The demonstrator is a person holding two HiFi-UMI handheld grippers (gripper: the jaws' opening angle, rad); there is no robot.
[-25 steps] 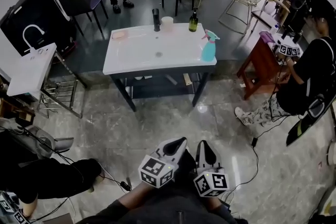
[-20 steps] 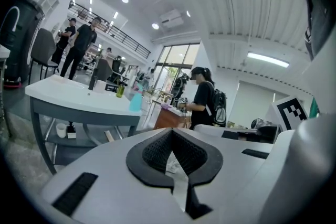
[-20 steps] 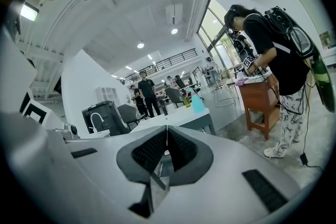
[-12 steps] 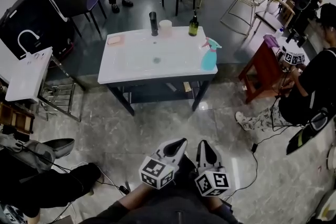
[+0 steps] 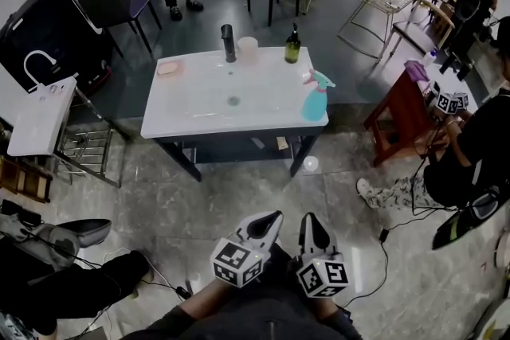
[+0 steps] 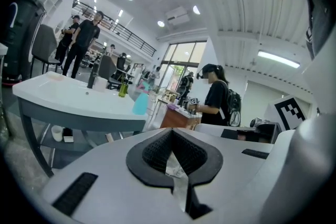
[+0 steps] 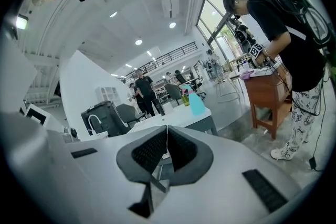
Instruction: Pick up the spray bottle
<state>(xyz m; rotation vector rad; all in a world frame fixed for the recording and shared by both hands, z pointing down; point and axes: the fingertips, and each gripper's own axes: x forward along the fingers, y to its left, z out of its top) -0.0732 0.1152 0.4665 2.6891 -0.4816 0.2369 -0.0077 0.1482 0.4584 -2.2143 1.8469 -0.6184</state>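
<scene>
The teal spray bottle point(image 5: 315, 95) stands upright near the right front corner of the white sink table point(image 5: 199, 111), across a stretch of floor from me. It also shows small in the left gripper view point(image 6: 140, 102) and the right gripper view point(image 7: 197, 104). My left gripper point(image 5: 275, 214) and right gripper point(image 5: 307, 217) are held side by side low in the head view, both pointing toward the table. In their own views the left gripper point(image 6: 170, 131) and right gripper point(image 7: 167, 127) have their jaws pressed together with nothing between them.
On the table's far edge stand a black faucet point(image 5: 228, 42), a white cup point(image 5: 248, 48), a green bottle point(image 5: 292, 45) and a pink soap point(image 5: 168, 68). A red-brown stool point(image 5: 402, 111) and a person point(image 5: 470, 139) are at the right. Someone's leg point(image 5: 64, 275) and cables lie at the lower left.
The table and spray bottle have come nearer and sit lower in the head view. Both grippers stay side by side, shut, at the same spot in the picture.
</scene>
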